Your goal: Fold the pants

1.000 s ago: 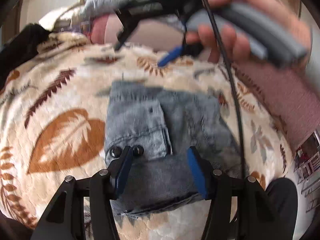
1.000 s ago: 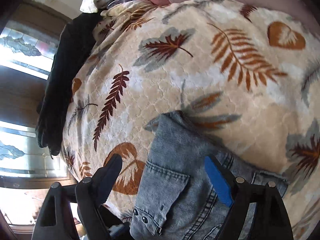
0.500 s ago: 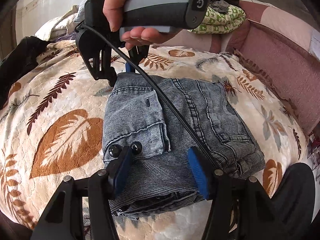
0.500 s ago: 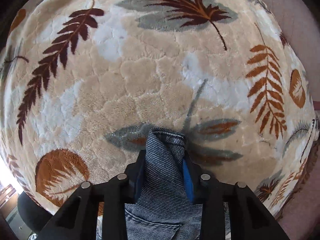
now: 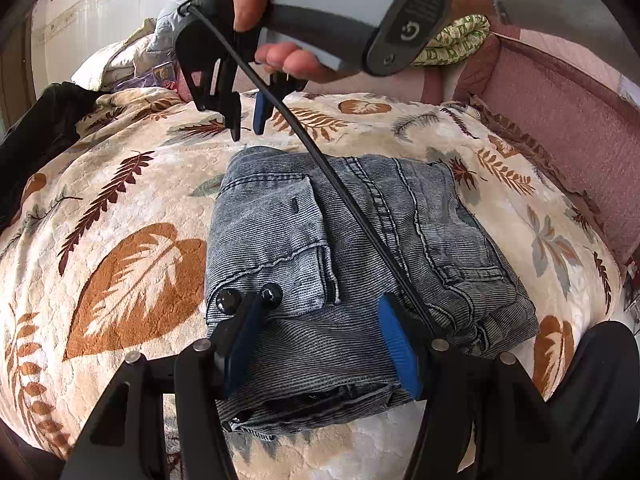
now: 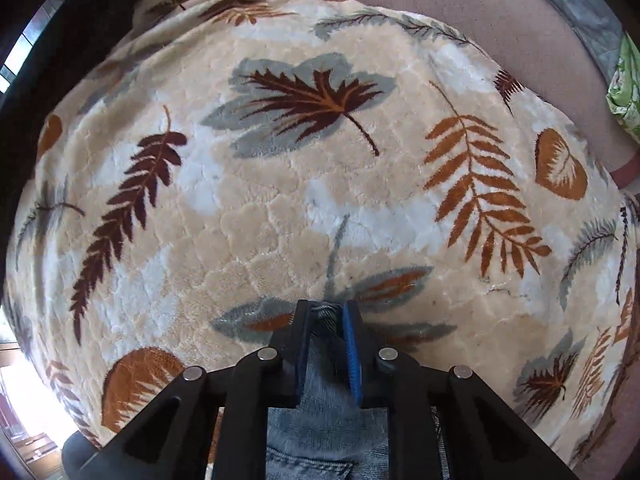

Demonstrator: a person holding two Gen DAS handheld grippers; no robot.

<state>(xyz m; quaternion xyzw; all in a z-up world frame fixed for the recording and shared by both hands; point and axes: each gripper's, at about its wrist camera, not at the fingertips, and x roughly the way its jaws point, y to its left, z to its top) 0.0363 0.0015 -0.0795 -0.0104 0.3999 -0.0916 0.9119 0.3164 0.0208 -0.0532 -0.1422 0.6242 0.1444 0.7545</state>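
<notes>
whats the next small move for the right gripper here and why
Probably draw the pinched edge gently outward to square it. The right gripper, whose jaws have just been closing, now pinches the far corner of the jeans, already folded into a block on the blanket, while the left gripper stands open over them.

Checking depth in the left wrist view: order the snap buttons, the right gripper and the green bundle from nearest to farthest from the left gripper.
1. Snap buttons, beside the left gripper's left finger.
2. Right gripper, beyond the jeans' far edge.
3. Green bundle, far back right.
</notes>
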